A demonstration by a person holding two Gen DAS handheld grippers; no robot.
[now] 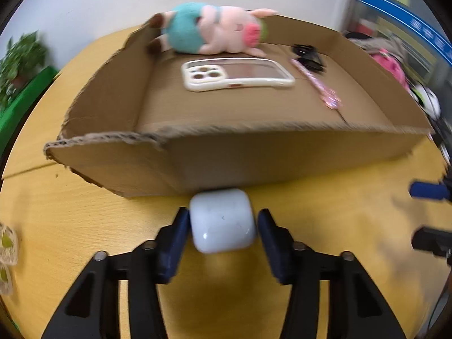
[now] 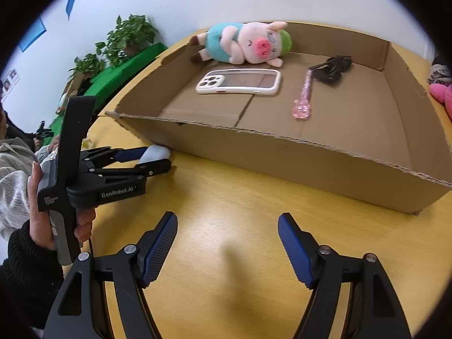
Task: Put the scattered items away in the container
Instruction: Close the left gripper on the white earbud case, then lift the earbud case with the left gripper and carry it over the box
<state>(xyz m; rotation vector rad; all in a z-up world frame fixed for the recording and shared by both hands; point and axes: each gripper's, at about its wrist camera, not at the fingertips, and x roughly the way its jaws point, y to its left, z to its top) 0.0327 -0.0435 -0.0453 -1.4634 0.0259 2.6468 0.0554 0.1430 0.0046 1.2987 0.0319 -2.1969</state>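
Left gripper (image 1: 223, 220) has its fingers either side of a white earbud case (image 1: 223, 221), which sits on the yellow surface (image 1: 84, 220) hard up against the near wall of the cardboard box (image 1: 254, 163). The left-hand finger looks to be touching it; the other shows a sliver of gap, though blur makes that hard to call, so call it bracketing the case, not clearly clamped.

Ahead of that gripper, inside the box, four things are already home: a plush pig (image 1: 214, 32) at the far wall, a phone case (image 1: 237, 75) nearer, a pink pen (image 1: 316, 83) off to the right, and a black tangle (image 1: 308, 55) beyond it, possibly a cable or hair ties.

Right gripper (image 2: 227, 248) hangs wide open and empty over bare surface, the box straight ahead of it. So the earbud case appears to be the last piece in reach.

Writing: "GenRobot.AI" reads on the left gripper's body in the right wrist view; the smaller label beside it is too small to read.
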